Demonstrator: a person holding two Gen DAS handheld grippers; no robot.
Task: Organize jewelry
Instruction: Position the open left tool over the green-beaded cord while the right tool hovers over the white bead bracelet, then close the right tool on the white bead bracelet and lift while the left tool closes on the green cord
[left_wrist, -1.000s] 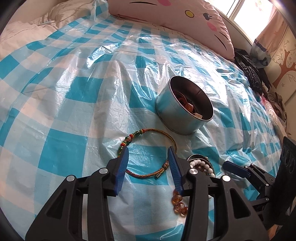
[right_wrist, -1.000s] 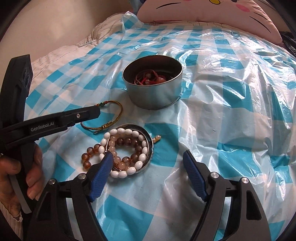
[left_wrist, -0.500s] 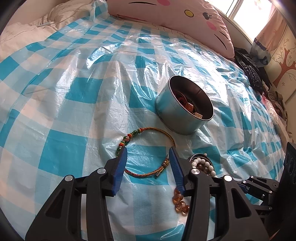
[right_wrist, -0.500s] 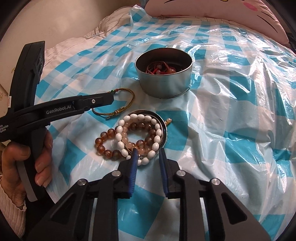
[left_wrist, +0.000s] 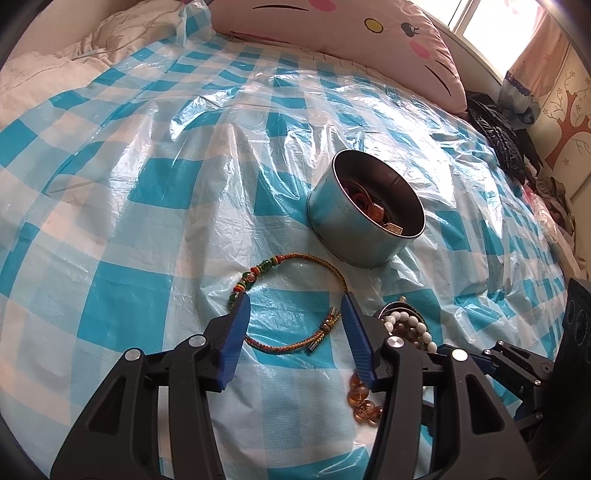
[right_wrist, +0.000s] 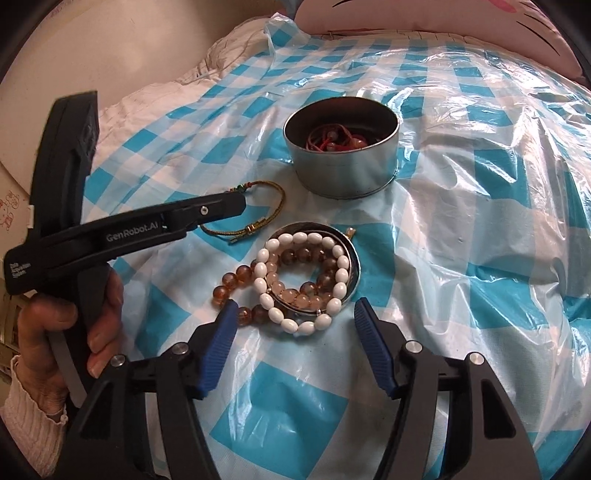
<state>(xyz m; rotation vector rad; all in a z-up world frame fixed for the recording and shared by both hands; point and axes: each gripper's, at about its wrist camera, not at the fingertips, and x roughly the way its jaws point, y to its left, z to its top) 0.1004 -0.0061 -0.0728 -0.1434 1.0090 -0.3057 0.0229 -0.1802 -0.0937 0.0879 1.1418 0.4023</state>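
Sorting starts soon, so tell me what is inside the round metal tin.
The tin holds a tangle of red cord with a few reddish and amber beads. Its wall and the tangle hide the bottom, so anything underneath cannot be seen.

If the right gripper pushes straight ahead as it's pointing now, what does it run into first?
Probably the white bead bracelet, whose near loop lies just ahead of the open right gripper, piled with amber beads. Depth is uncertain.

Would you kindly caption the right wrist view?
Open right gripper poised before white bead bracelet, near metal tin.
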